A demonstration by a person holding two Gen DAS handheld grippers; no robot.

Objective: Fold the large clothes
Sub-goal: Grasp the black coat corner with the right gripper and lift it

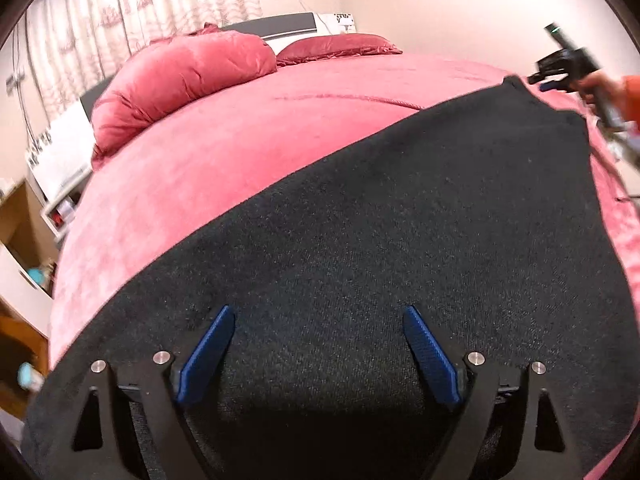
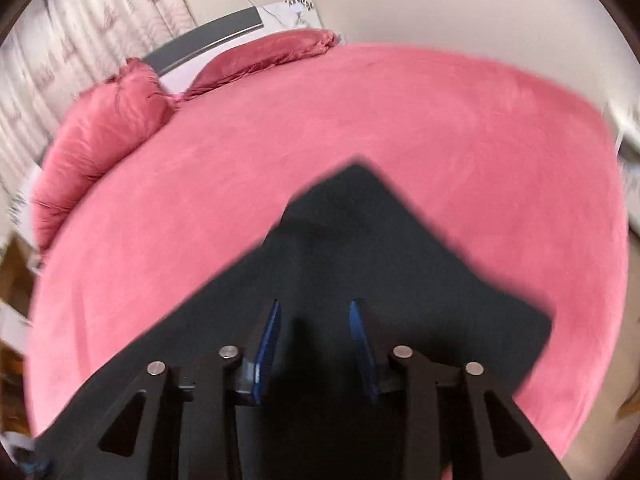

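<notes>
- Dark garment [image 1: 380, 240] lies spread flat on the pink bed [image 1: 208, 152], toward its near edge, well away from the pillows [image 1: 180, 76]
- Left gripper [image 1: 318, 354] is wide open above it, gripping nothing
- Right gripper [image 2: 314, 350] is partly open above the cloth, also gripping nothing

A large dark charcoal knit garment [image 1: 360, 240] lies spread flat on the pink bed, one corner pointing toward the pillows.

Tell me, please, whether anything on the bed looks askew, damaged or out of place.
Nothing stands out. The black garment lies flat on the pink bedspread without visible tears, and both open grippers, left and right, hang over it. The right wrist view is blurred, so fine detail is unclear.
</notes>
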